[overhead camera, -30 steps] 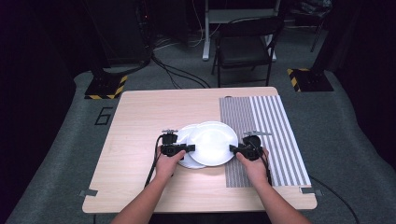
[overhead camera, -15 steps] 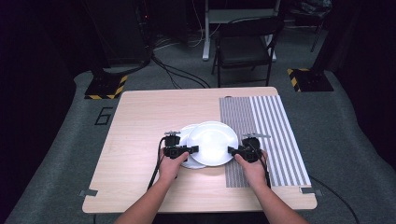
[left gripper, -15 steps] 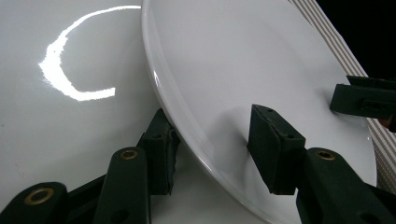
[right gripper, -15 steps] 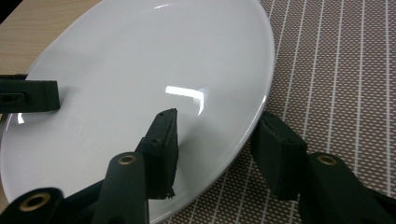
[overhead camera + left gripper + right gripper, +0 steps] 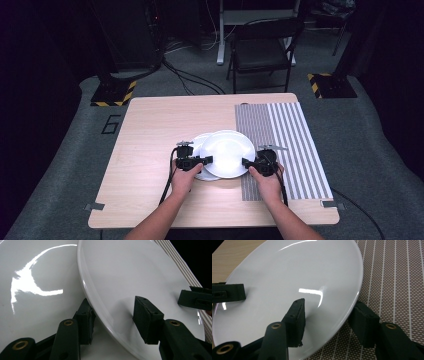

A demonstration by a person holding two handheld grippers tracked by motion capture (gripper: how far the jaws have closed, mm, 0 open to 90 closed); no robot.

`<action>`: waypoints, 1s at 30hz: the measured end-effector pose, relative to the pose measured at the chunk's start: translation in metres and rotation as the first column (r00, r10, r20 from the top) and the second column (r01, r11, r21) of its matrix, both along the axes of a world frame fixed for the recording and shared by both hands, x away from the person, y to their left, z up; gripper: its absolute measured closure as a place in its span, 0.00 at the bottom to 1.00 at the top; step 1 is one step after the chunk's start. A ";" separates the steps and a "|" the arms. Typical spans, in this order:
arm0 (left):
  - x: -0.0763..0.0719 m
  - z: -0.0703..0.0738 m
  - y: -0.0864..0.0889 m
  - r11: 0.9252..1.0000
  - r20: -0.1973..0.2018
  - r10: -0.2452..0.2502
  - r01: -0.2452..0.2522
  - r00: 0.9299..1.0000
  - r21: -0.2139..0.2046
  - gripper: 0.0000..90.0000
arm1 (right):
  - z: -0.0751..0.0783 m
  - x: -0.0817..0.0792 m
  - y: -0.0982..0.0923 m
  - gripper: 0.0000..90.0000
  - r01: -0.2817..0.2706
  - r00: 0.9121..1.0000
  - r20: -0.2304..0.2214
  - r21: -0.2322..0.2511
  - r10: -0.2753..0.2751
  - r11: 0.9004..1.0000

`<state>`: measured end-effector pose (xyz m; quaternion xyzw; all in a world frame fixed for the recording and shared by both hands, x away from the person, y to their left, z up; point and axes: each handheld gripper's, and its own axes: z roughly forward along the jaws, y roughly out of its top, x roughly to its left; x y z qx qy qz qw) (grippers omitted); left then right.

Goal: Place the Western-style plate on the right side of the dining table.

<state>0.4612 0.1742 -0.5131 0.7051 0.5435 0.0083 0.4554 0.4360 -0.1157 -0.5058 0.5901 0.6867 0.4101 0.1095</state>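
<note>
White top plate (image 5: 227, 153) sits overlapping the lower plate (image 5: 37, 290), its rim between my left gripper (image 5: 199, 161) and right gripper (image 5: 251, 163) jaws, just opened and slack, apparently releasing it.

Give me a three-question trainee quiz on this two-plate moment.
1. True or false: the upper white ceramic plate overlaps the lower white ceramic plate.
2. Which surface lies under the upper plate's right edge: A bare wood, B striped grey placemat, C carpet?
3. What sits between the jaws of the left gripper and right gripper?

Key: 1 true. 2 B. 3 The upper plate's rim, opposite sides; the jaws have just been opening, pads apart from it.
</note>
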 end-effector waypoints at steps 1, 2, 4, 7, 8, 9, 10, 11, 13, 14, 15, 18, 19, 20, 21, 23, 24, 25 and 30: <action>0.000 0.000 0.000 1.000 -0.001 0.000 0.000 1.000 -0.001 0.59 | 0.000 0.000 0.000 0.53 0.002 1.000 -0.001 0.001 -0.002 1.000; 0.000 0.000 0.000 1.000 -0.002 -0.001 0.001 1.000 -0.002 0.59 | 0.000 0.000 0.000 0.53 0.005 1.000 -0.002 0.004 -0.005 1.000; 0.000 0.000 0.000 1.000 -0.003 0.000 0.000 1.000 -0.002 0.59 | 0.000 0.000 0.000 0.54 0.007 1.000 -0.004 0.005 -0.007 1.000; 0.000 0.000 0.000 1.000 -0.001 -0.001 0.001 1.000 0.001 0.59 | 0.001 0.000 0.000 0.54 0.008 1.000 -0.004 0.002 -0.008 1.000; 0.000 0.000 0.000 1.000 0.001 -0.003 0.003 1.000 0.002 0.59 | 0.001 0.000 0.000 0.54 0.008 1.000 -0.005 0.001 -0.008 1.000; 0.000 0.000 0.000 1.000 0.000 -0.004 0.004 1.000 0.001 0.59 | 0.001 -0.001 0.001 0.54 0.010 1.000 -0.007 0.002 -0.010 1.000; 0.000 0.000 0.001 1.000 -0.001 -0.005 0.005 1.000 -0.002 0.58 | 0.001 -0.001 0.000 0.54 0.008 1.000 -0.006 0.001 -0.008 1.000; 0.000 0.000 0.000 1.000 -0.006 0.000 0.000 1.000 -0.008 0.58 | 0.002 -0.001 0.000 0.54 0.010 1.000 -0.007 0.000 -0.010 1.000; 0.000 0.001 0.000 1.000 -0.004 0.010 -0.010 1.000 -0.017 0.58 | 0.004 -0.001 0.001 0.54 0.010 1.000 -0.004 0.001 -0.010 1.000; 0.000 0.001 0.001 1.000 0.000 0.007 -0.007 1.000 -0.016 0.58 | 0.004 -0.001 0.000 0.54 0.009 1.000 0.003 0.000 -0.009 1.000; 0.000 0.002 0.000 1.000 -0.004 0.012 -0.013 1.000 -0.023 0.58 | 0.005 -0.001 0.001 0.54 0.012 1.000 0.007 0.001 -0.012 1.000; 0.000 0.003 0.001 1.000 0.002 0.014 -0.014 1.000 -0.024 0.58 | 0.008 -0.002 0.002 0.55 0.010 1.000 0.018 -0.007 -0.010 1.000; 0.000 0.004 0.001 1.000 0.006 0.018 -0.017 1.000 -0.024 0.58 | 0.009 -0.002 0.002 0.55 0.011 1.000 0.019 -0.012 -0.010 1.000; 0.000 0.005 0.002 1.000 0.015 0.003 -0.003 1.000 -0.010 0.58 | 0.009 -0.002 0.002 0.55 0.010 1.000 0.023 -0.012 -0.010 1.000; 0.000 0.006 0.002 1.000 0.016 0.014 -0.013 1.000 -0.017 0.58 | 0.010 -0.002 0.002 0.55 0.007 1.000 0.023 -0.012 -0.007 1.000; 0.000 0.008 0.002 1.000 0.020 0.011 -0.011 1.000 -0.015 0.58 | 0.012 -0.002 0.003 0.55 0.010 1.000 0.026 -0.006 -0.010 1.000; 0.000 0.009 0.003 1.000 0.025 0.010 -0.009 1.000 -0.012 0.58 | 0.012 -0.002 0.003 0.55 0.009 1.000 0.030 -0.005 -0.008 1.000; -0.001 0.010 0.002 1.000 0.016 0.019 -0.019 1.000 -0.021 0.58 | 0.013 -0.002 0.003 0.55 0.007 0.999 0.031 -0.007 -0.007 1.000; 0.000 0.014 0.004 1.000 0.027 0.011 -0.011 1.000 -0.009 0.58 | 0.017 -0.002 0.004 0.55 0.006 0.999 0.039 -0.007 -0.006 1.000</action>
